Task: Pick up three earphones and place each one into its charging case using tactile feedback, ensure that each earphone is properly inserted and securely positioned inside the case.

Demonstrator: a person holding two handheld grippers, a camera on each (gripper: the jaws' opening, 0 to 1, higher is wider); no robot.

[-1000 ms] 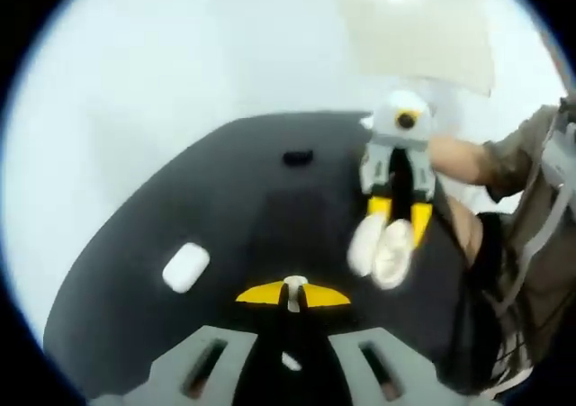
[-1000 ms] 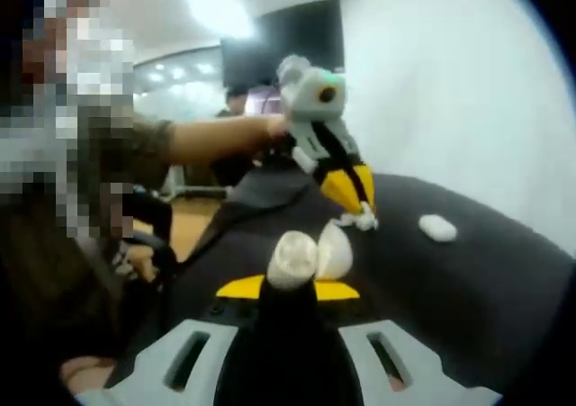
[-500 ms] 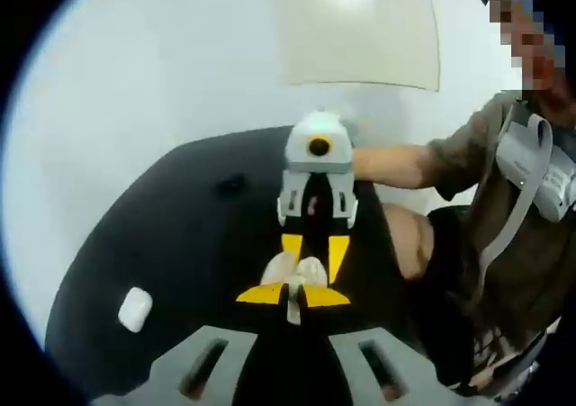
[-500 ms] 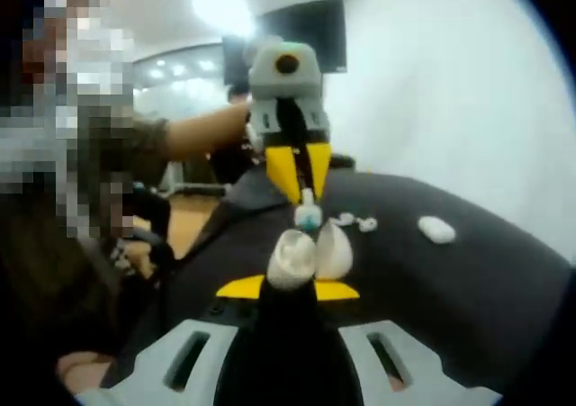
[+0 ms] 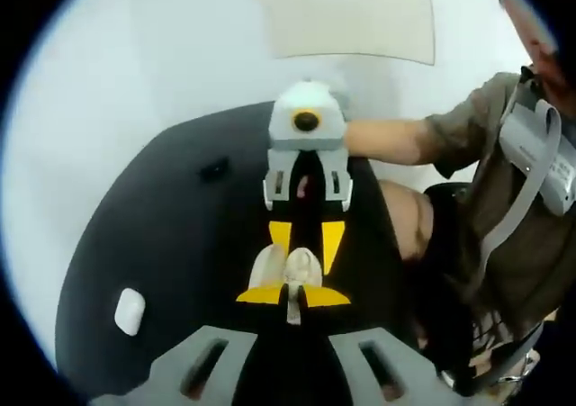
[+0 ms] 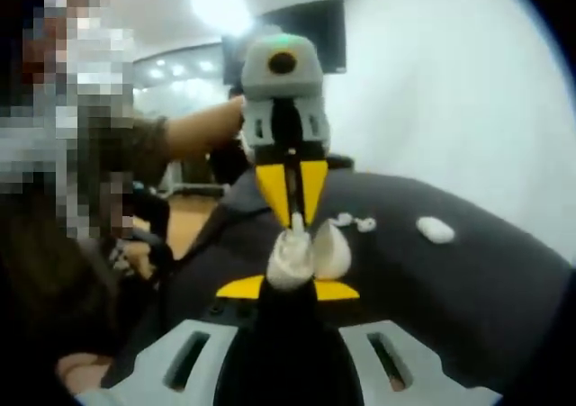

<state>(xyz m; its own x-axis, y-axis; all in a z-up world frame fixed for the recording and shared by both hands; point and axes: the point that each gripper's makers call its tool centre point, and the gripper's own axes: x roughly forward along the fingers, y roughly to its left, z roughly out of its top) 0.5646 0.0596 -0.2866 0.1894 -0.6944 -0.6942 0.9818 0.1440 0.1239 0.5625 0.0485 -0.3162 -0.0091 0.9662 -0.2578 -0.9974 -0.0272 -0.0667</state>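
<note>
My right gripper (image 6: 288, 289) is shut on an open white charging case (image 6: 304, 251), lid up, held above the black table (image 6: 468, 289). My left gripper (image 6: 290, 210) comes down on it from above, shut on a white earphone (image 6: 295, 228) whose tip touches the case's opening. In the left gripper view, my left gripper (image 5: 292, 295) pinches the earphone (image 5: 292, 311). Just beyond, the case (image 5: 286, 266) sits between the right gripper's (image 5: 306, 244) yellow fingers. How deep the earphone sits is hidden.
Two loose earphones (image 6: 353, 221) lie on the table behind the case. A closed white case (image 6: 436, 230) (image 5: 130, 311) rests further off. A small dark object (image 5: 214, 169) lies near the far edge. A person's arm (image 5: 396, 140) and body (image 5: 513, 235) are beside the table.
My left gripper has swung from over the loose earphones to directly above the held case and lowered its earphone onto the opening. My right gripper has kept its grip.
</note>
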